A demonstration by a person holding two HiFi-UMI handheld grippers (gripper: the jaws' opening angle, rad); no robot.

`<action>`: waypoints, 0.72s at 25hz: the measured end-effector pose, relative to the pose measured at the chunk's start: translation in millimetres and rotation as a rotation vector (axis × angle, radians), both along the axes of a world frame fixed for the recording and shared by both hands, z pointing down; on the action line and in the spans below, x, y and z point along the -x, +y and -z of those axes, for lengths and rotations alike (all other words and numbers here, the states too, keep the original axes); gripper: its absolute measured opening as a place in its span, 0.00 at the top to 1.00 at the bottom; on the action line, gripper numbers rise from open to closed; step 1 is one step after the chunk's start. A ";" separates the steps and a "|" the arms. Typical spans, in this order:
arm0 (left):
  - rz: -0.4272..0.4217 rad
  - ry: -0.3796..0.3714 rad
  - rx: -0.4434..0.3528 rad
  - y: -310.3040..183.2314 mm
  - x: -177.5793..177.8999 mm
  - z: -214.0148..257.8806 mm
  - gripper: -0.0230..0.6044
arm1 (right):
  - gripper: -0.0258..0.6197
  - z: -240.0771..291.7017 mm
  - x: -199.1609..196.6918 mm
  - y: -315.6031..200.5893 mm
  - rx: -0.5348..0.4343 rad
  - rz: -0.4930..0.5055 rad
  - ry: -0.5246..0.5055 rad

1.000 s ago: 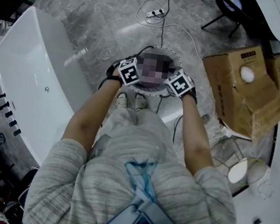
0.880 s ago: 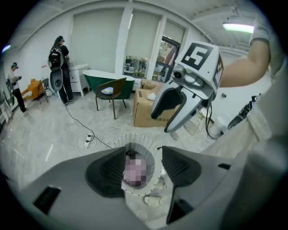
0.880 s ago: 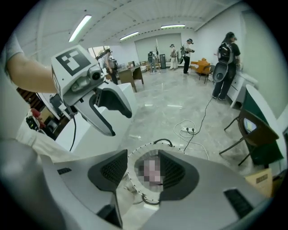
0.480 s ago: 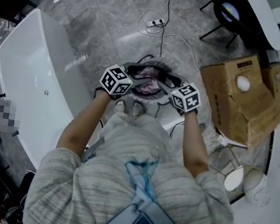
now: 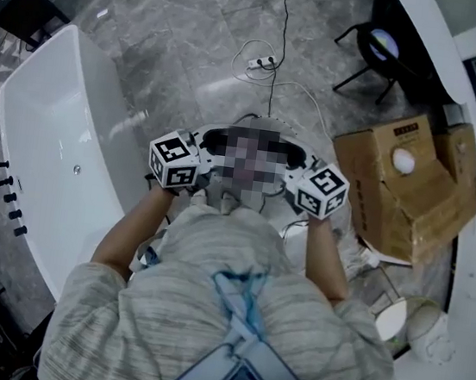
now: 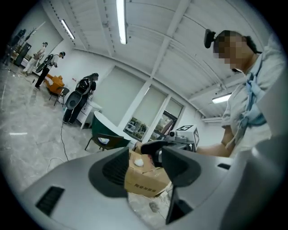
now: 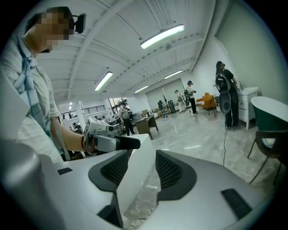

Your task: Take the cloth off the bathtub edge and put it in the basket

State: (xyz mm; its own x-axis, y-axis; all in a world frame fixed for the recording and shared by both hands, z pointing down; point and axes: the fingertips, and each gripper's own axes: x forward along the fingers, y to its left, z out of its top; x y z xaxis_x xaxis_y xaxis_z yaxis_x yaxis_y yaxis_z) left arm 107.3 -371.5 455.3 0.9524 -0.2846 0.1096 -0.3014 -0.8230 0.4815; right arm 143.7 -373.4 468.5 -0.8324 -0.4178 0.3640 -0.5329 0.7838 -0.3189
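Bathtub (image 5: pixel 54 134) is seen at the left on the floor, cardboard box (image 5: pixel 403 193) at the right. The basket (image 5: pixel 260 121) stands between them. Its inside is covered by a blur, so the cloth cannot be located. Left tool (image 6: pixel 145 155) and right tool (image 7: pixel 144 157) are held beside it, jaws apart, nothing gripped.

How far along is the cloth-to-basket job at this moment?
Done, by the look of it: the visible edge of the bathtub carries no cloth. In hand: nothing. The left gripper and right gripper both have jaws apart and empty, flanking the basket in the head view. Left: nothing obvious, though a blurred patch hides the basket's inside, so the cloth can't be confirmed there.
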 end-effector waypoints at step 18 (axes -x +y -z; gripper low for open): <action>0.036 0.063 -0.132 47.5 39.7 65.1 0.96 | 0.95 77.9 44.1 40.7 -0.265 0.066 -0.064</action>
